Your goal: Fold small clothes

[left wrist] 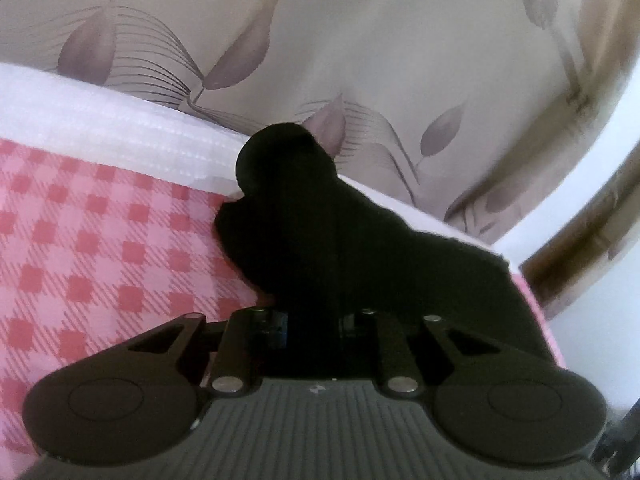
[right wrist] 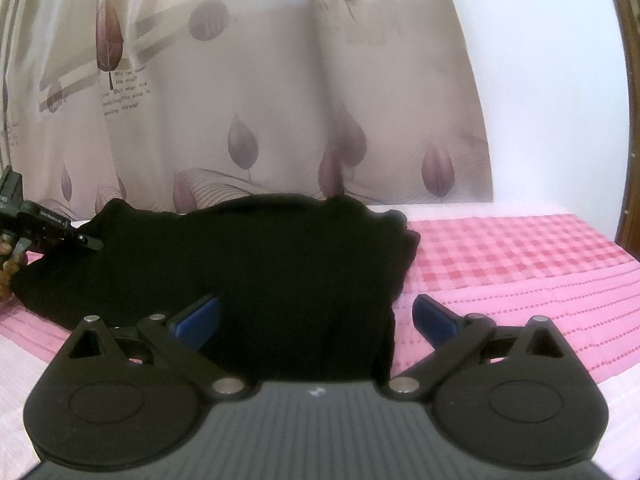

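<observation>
A black garment point(right wrist: 256, 264) lies bunched on a pink checked bed cover point(right wrist: 500, 248). My right gripper point(right wrist: 316, 320) is open, its blue fingertips point(right wrist: 196, 322) spread on either side of the garment's near edge, holding nothing. My left gripper point(left wrist: 314, 320) is shut on the black garment point(left wrist: 320, 232), which bulges up in front of it and hides the fingertips. The left gripper also shows at the left edge of the right wrist view point(right wrist: 48, 224), at the garment's left end.
A beige curtain with leaf prints point(right wrist: 280, 100) hangs behind the bed. A white strip of bedding point(left wrist: 112, 128) runs along the far edge. A white wall point(right wrist: 552, 80) and a brown wooden frame point(right wrist: 628, 120) stand at the right.
</observation>
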Tool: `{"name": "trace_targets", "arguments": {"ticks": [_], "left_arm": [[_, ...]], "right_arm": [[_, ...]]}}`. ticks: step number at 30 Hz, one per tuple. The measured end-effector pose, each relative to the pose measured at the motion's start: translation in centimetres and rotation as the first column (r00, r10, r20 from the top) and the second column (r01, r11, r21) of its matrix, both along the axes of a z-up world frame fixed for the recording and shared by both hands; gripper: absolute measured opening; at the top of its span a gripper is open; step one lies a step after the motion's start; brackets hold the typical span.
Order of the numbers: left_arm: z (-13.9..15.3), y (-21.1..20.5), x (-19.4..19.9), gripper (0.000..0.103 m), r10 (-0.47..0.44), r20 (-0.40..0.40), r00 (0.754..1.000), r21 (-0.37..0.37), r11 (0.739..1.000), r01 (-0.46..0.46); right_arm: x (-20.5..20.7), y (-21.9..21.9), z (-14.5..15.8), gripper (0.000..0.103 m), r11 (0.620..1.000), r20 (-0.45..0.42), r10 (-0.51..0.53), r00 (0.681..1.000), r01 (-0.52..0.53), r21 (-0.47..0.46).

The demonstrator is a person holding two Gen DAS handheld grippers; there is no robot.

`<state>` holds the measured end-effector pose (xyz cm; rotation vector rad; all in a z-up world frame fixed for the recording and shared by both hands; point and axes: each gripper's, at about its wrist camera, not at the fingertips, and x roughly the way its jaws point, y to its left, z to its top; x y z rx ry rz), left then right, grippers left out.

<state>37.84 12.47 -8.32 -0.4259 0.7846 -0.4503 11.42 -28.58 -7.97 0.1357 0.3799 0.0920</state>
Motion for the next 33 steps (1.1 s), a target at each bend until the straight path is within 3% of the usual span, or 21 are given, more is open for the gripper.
{"name": "trace_targets", "arguments": {"ticks": [10,17,25,33], "left_arm": [[3.8,-3.5,-0.8,0.018,0.063,0.005,0.998,0.1,0.993,-0.063],[5.6,-5.5,-1.0,0.016,0.151,-0.043,0.988,0.1,0.984,-0.146],[8.2,-9.5,-2.0,0.016,0.25,-0.116,0.961,0.028,0.968,-0.248],[9.0,-17.1,-2.3,0.015,0.232,-0.178,0.956,-0.027,0.97,-0.241]], "right_arm": [[-0.7,-0.3,0.1,0.103,1.0,0.04,-0.011,0.999,0.01,0.027],[-1.2,-0.5,0.2,0.103,0.999,0.07,-0.011,0.997,0.008,0.043],[-1.9,-0.9,0.3,0.103,0.997,0.108,-0.015,0.994,0.007,0.074],[-2.5,-1.2,0.2,0.103,0.994,0.145,-0.019,0.989,0.003,0.105]]}}
